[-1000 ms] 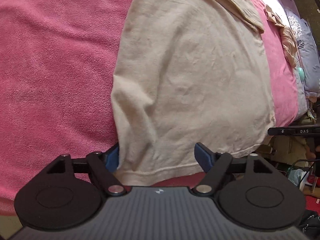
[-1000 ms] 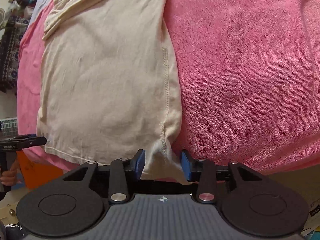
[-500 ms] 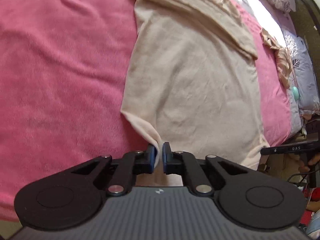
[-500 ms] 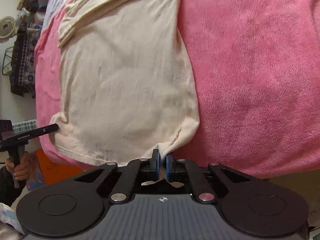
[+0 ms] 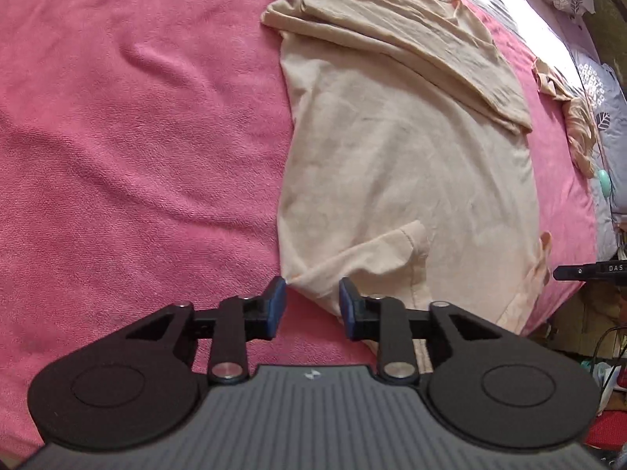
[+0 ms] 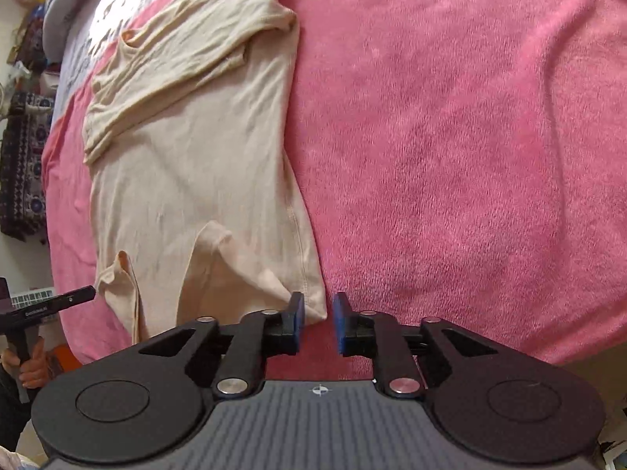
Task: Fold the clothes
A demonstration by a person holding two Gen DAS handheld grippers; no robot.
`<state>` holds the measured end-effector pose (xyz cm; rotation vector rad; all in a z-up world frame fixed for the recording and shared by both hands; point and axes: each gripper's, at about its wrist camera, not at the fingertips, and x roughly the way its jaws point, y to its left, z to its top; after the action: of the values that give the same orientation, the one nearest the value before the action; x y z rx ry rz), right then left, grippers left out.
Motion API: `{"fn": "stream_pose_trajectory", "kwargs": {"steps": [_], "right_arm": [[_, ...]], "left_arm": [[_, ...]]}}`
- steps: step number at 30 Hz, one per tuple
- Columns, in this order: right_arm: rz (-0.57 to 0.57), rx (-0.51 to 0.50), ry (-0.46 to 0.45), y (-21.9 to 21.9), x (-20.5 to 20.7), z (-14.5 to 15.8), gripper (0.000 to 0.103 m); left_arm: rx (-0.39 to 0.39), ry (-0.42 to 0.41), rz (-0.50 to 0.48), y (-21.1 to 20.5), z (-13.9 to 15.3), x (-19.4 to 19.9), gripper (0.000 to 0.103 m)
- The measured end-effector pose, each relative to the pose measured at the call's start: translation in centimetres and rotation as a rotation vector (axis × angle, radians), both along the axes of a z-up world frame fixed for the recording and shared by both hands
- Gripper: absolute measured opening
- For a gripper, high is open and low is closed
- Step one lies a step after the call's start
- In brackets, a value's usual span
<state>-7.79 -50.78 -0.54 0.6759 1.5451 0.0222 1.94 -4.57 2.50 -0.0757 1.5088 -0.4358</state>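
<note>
Pink blanket (image 5: 137,149); grey pillows (image 5: 603,90) left-view only

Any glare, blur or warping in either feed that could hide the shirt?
Left wrist: blown-out glare at the top right beyond the shirt; fisheye bends the blanket. Right wrist: glare at the top left, slight blur on the shirt, warm dim light. Both tongs look sharp.
</note>
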Motion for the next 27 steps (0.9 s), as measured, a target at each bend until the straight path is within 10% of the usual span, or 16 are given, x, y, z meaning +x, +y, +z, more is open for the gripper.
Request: {"fn": "stream_pose_trajectory", "kwargs": {"steps": [3, 6, 10, 14, 27], "right_arm": [[0.134, -0.186, -0.051, 3.3, -0.1, 1.1, 0.049], [0.601, -0.424, -0.254, 9.4, -0.1, 3.0, 0.058], [1.038, -0.436, -0.428, 14.0, 0.8, 2.8, 0.063], [1.001, -0.374, -0.425, 13.6, 4.0, 1.4, 0.063], [0.885, -0.277, -0.355, 14.0, 3.8, 0.2, 0.051]], "left_arm": [[0.123, -0.165, -0.194, -3.4, 1.6, -2.1, 0.056], [0.225, -0.339, -0.46, -7.0, 2.9, -4.1, 0.063], [0.2, -0.448, -0.803, -9.8, 2.9, -5.8, 0.067], [0.153, -0.438, -0.942, -11.2, 1.0, -4.0, 0.068], [0.092, -0.297, -0.966, -11.3, -3.8, -3.1, 0.067]]}}
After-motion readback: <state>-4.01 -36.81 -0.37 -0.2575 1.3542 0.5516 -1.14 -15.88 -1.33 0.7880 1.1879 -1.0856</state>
